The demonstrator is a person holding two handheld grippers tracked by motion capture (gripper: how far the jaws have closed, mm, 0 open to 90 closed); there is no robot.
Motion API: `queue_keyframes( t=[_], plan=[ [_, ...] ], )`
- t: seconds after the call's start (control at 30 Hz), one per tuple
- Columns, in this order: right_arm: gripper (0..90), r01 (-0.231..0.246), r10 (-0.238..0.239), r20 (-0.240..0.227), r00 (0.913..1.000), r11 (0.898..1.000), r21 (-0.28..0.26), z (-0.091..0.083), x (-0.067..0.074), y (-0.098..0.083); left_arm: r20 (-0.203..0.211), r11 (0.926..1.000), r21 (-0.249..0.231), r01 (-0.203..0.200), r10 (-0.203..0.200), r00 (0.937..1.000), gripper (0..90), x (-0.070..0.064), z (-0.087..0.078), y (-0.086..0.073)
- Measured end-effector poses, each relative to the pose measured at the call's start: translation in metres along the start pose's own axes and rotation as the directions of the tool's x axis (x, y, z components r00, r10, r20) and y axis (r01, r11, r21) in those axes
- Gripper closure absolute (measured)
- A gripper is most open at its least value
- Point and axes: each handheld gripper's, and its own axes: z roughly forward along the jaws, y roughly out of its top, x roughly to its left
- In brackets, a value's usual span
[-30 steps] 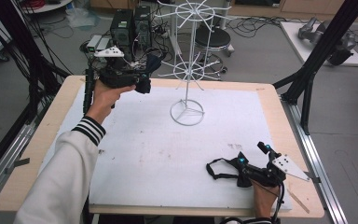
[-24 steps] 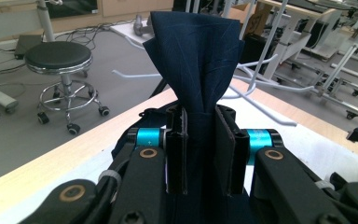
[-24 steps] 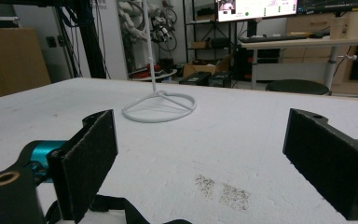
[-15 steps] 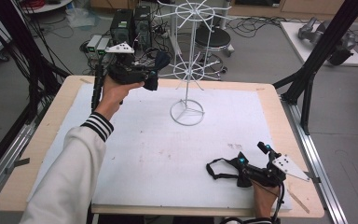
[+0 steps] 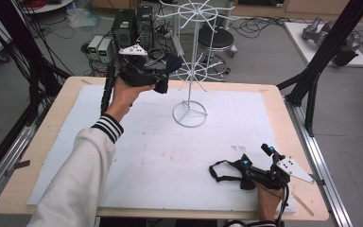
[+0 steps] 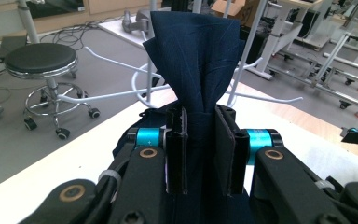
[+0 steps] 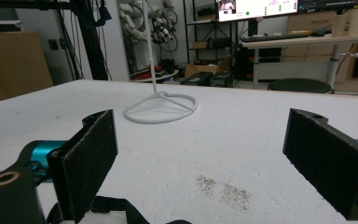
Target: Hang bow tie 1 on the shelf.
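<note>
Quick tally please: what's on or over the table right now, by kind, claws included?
Claws: 2, left claw shut on the dark blue cloth, right claw open, resting on the table
Dark blue cloth: 1
White wire rack: 1
Black strap: 1, by the right claw
White table mat: 1
Total: 6
</note>
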Motion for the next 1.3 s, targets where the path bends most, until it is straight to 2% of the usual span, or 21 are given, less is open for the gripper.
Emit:
queue_keyframes(
  t=[0.5, 0.93, 1.07, 1.3],
  plan=[
    [9.3, -0.004, 0.004, 0.004, 1.0, 1.0, 0.0, 0.0, 0.0, 0.0, 0.009, 0.9987, 0.046, -0.024, 0.024, 0.9997, 75.3, -0.006, 0.008, -0.004],
    [9.3, -0.005, 0.005, 0.003, 1.0, 1.0, 0.0, 0.0, 0.0, 0.0, 0.015, 0.9976, 0.066, -0.02, 0.019, 0.9997, 74.8, -0.007, 0.008, -0.006],
    [9.3, -0.006, 0.006, 0.003, 1.0, 1.0, 0.0, 0.0, 0.0, 0.0, 0.018, 0.9975, 0.071, -0.001, 0.0, 0.9998, 74.5, -0.006, 0.007, -0.01],
    [9.3, -0.006, 0.006, 0.003, 1.0, 1.0, -0.001, 0.0, 0.0, 0.0, 0.024, 0.9967, 0.081, 0.006, -0.008, 0.9997, 73.8, -0.005, 0.006, -0.013]
  ],
)
